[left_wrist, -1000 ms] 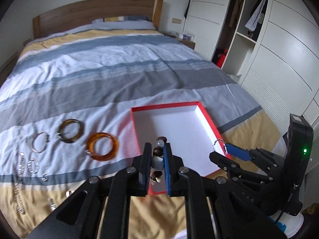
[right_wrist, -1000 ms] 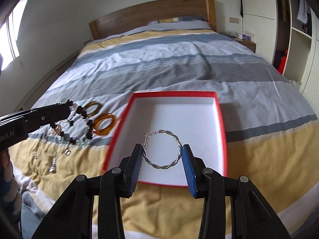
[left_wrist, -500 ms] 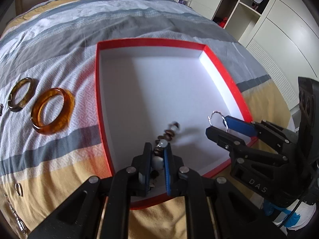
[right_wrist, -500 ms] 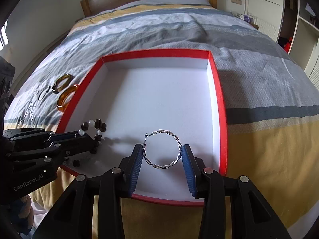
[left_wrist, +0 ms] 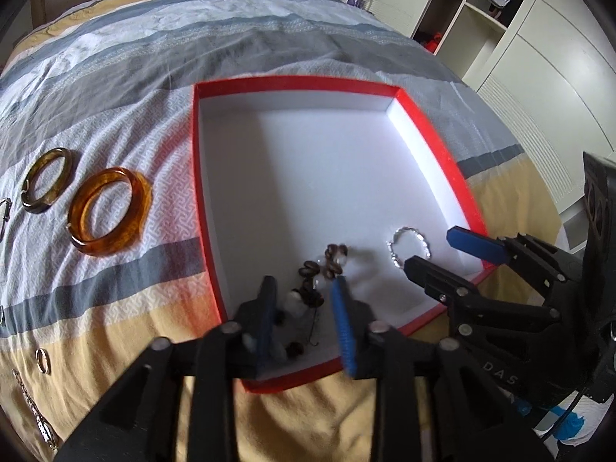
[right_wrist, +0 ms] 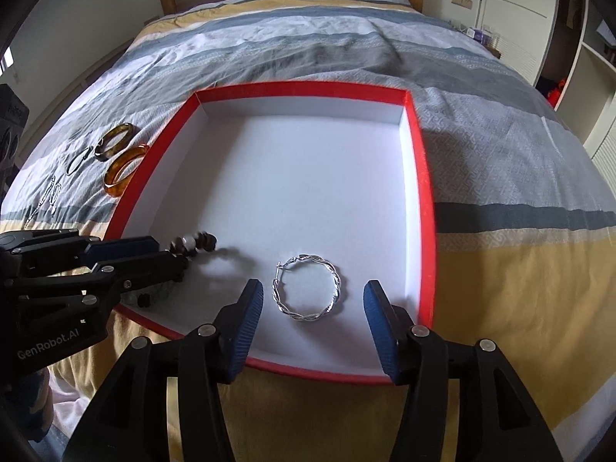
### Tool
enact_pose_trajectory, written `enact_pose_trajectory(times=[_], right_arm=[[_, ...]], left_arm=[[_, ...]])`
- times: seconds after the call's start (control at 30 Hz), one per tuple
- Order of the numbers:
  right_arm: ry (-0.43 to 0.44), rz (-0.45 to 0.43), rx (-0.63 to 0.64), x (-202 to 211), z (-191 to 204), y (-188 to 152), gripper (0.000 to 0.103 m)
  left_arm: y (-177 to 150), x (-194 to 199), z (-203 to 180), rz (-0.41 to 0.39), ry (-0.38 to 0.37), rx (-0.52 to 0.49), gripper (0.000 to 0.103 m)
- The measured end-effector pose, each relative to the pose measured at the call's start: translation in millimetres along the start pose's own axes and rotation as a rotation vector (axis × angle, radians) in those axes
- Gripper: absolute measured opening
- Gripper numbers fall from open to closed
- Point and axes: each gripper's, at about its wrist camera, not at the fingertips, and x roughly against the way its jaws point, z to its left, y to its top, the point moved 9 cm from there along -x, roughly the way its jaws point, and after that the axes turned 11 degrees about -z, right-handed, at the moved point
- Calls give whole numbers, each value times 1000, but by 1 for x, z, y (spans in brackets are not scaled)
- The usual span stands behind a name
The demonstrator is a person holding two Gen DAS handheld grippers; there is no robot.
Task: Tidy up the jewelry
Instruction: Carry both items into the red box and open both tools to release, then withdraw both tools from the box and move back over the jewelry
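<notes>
Jewelry in red box — both tongs open.
Twisted silver hoop [right_wrist: 307, 288] and beaded bracelet [left_wrist: 319, 273] lie on the white floor of the red box [right_wrist: 422, 177] on the bed; right tongs [right_wrist: 313, 308] and left tongs [left_wrist: 304, 310] gape empty over them — amber bangle [left_wrist: 109, 210] beside the box.

White lettering reading "GenRobot.AI" is showing on the black body of the left gripper [right_wrist: 169, 258], low at the left of the right wrist view. In the left wrist view, the letters "DAS" are standing on the black body of the right gripper [left_wrist: 437, 248]. Nothing else readable is showing anywhere.
</notes>
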Motion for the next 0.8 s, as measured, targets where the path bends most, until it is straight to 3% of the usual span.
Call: enact_pose_trajectory(times=[0.13, 0.37, 0.57, 0.8], right_arm=[[-13, -31, -12, 22, -2, 7, 54], [-17, -105, -26, 74, 7, 19, 55], [13, -187, -42, 129, 29, 26, 55], [58, -252, -34, 184, 72, 19, 55]], left_arm=[[9, 23, 1, -35, -9, 24, 36], [22, 98, 11, -155, 3, 35, 36], [14, 179, 43, -221, 93, 36, 40], [-20, 277, 94, -308, 200, 69, 41]])
